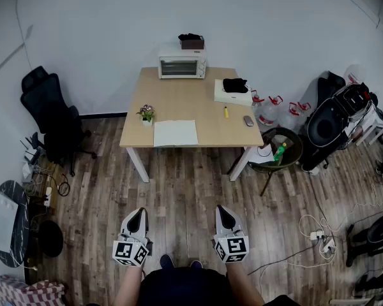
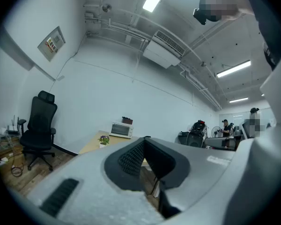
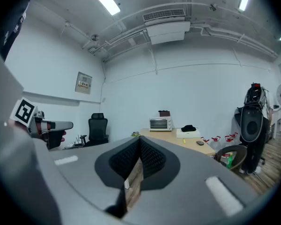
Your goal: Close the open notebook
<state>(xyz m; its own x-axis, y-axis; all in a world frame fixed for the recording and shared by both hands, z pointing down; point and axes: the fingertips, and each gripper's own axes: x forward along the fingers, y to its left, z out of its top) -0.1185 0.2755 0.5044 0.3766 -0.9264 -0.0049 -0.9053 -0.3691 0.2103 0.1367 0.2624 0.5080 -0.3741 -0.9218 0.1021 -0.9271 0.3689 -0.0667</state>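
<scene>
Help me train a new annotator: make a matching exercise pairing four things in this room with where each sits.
Things:
1. toaster oven
2. potted plant
3. open notebook
4. office chair

Places:
A. off the table, to its left in the head view
B. flat along the table's near edge
C. at the table's far edge
D. at the table's left edge, just left of the notebook

Pairs: 1-C, 2-D, 3-B, 4-A.

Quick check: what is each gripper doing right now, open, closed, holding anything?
Left gripper: closed, jaws together, holding nothing.
Right gripper: closed, jaws together, holding nothing.
</scene>
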